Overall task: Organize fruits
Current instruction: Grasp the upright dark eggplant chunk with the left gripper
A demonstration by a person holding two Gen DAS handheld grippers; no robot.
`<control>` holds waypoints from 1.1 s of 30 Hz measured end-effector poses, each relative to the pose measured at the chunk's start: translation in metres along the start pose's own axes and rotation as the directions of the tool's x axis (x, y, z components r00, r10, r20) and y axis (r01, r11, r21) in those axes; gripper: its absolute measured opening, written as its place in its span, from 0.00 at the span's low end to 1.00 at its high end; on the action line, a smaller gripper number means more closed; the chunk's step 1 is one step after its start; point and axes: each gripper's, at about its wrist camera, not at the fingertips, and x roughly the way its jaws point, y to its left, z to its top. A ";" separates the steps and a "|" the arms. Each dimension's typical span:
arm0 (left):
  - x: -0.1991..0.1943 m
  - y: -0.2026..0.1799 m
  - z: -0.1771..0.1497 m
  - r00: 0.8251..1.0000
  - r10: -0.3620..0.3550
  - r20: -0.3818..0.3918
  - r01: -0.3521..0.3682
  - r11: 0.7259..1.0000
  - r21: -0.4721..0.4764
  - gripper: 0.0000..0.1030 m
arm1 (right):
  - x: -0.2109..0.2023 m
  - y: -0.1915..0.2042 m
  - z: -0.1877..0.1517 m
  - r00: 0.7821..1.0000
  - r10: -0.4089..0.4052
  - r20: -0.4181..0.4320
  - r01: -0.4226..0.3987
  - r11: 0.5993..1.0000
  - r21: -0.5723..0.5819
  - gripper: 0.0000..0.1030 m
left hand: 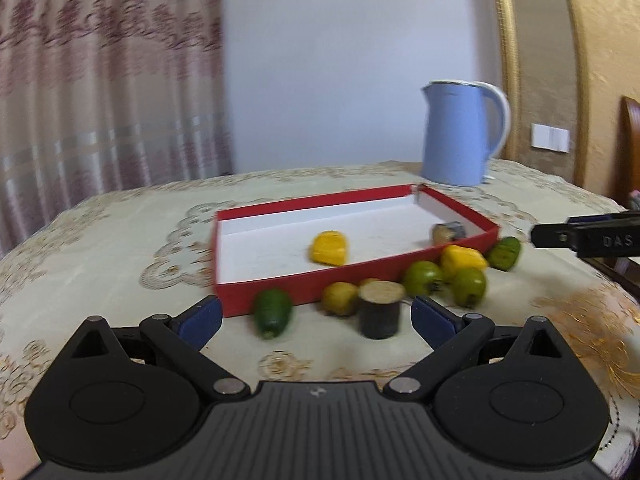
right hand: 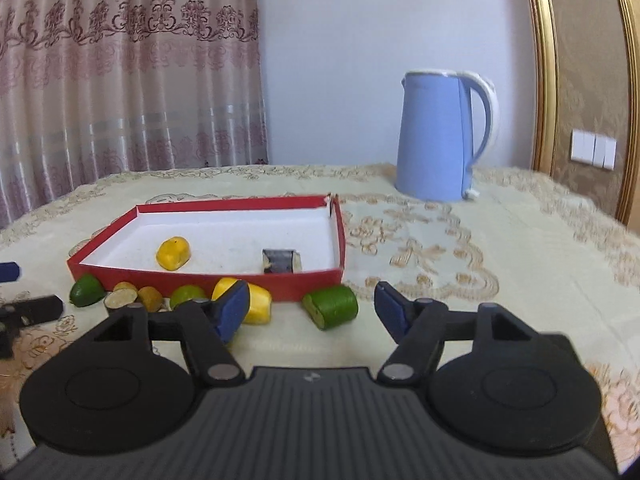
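A red tray [left hand: 240,296] [right hand: 280,285] with a white floor holds a yellow fruit piece [left hand: 329,248] [right hand: 173,253] and a dark cut piece [left hand: 448,233] [right hand: 281,261]. Several green and yellow fruits lie along its near wall. My left gripper [left hand: 316,314] is open; a green fruit [left hand: 273,318], a yellowish fruit [left hand: 340,298] and a dark stub [left hand: 380,310] sit loose between its fingers. My right gripper [right hand: 310,304] is open around a green cut piece [right hand: 332,306] without touching it, and a yellow piece [right hand: 258,304] lies behind its left finger.
A blue kettle [left hand: 460,136] [right hand: 440,136] stands behind the tray on the embroidered tablecloth [right hand: 480,248]. Curtains hang at the back left and a gold-framed wall stands to the right. The right gripper's arm [left hand: 592,238] shows at the right edge of the left wrist view.
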 end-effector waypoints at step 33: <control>0.073 -0.035 0.008 0.981 -0.037 -0.193 0.015 0.993 -0.119 0.32 | 0.008 0.001 -0.014 1.000 -0.011 -0.019 0.011 1.000 -0.024 0.72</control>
